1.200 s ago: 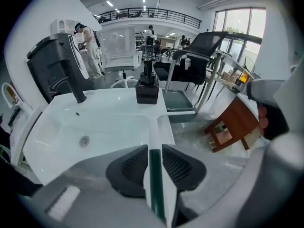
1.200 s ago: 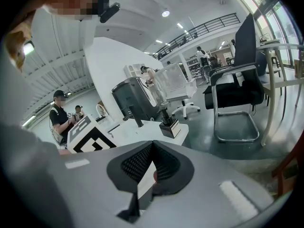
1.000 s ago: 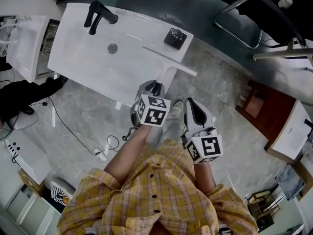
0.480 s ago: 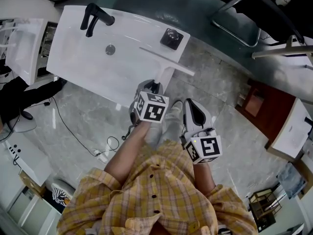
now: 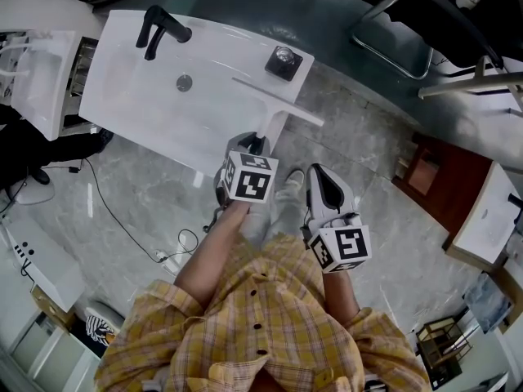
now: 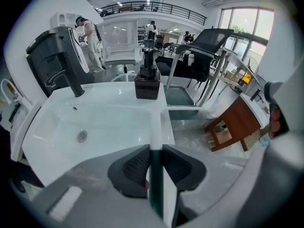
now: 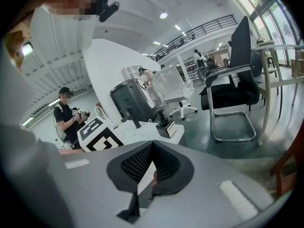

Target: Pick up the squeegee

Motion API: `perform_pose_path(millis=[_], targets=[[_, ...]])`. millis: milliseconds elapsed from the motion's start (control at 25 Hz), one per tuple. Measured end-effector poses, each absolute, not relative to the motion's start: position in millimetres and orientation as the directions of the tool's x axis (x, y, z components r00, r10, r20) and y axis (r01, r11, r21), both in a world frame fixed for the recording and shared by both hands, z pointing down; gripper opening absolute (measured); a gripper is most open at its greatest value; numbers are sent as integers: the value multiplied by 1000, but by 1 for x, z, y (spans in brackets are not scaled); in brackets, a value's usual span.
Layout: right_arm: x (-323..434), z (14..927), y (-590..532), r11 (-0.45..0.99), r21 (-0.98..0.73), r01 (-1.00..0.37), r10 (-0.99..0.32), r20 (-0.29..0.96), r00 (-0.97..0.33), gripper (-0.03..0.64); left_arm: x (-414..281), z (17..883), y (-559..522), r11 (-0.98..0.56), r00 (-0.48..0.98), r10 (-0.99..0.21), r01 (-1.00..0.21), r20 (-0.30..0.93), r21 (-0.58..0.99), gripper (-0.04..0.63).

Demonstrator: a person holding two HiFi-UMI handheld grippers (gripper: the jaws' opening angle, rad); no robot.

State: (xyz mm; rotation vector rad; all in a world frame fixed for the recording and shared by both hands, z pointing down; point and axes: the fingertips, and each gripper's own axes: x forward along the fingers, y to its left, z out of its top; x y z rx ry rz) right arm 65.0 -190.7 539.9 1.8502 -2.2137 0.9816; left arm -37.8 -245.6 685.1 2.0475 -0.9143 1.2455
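The squeegee (image 5: pixel 272 121) has a white handle and a long thin blade. It hangs over the right end of the white sink (image 5: pixel 139 96). My left gripper (image 5: pixel 255 144) is shut on the handle's near end. In the left gripper view the handle (image 6: pixel 155 137) runs straight out between the ribbed black pads (image 6: pixel 135 165), with the left gripper (image 6: pixel 155 167) clamped on it. My right gripper (image 5: pixel 316 172) is held lower right, close to the person's body and away from the sink. In the right gripper view the right gripper (image 7: pixel 152 164) is shut with nothing in it.
A black faucet (image 5: pixel 161 24) and a black soap dispenser (image 5: pixel 283 60) stand on the sink. An office chair (image 5: pixel 409 31) is at the far right. A wooden stool (image 5: pixel 445 190) is at the right, and a cable (image 5: pixel 122 227) trails on the marble floor.
Almost nothing differs. My left gripper, still shut on the squeegee handle, has edged slightly left and up in the head view. The right gripper has stayed in place.
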Motion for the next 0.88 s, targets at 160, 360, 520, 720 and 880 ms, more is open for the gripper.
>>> perform_pose_path(millis=[160, 360, 520, 720, 880], targets=[[67, 538, -186, 65, -406, -911, -851, 455, -263, 0, -38, 679, -245, -596, 334, -277, -795, 901, 112, 86], [68, 533, -181, 79, -395, -915, -853, 448, -267, 0, -39, 663, -244, -579, 348, -317, -808, 882, 110, 86], [67, 526, -175, 92, -389, -917, -857, 438, -272, 0, -40, 650, -240, -557, 364, -352, -822, 862, 119, 86], [65, 513, -168, 115, -382, -917, -864, 418, -282, 0, -43, 630, -234, -536, 375, -401, -836, 836, 118, 86], [65, 504, -162, 134, -375, -917, -869, 400, -291, 0, -43, 609, -232, -533, 390, -439, -838, 810, 115, 86]])
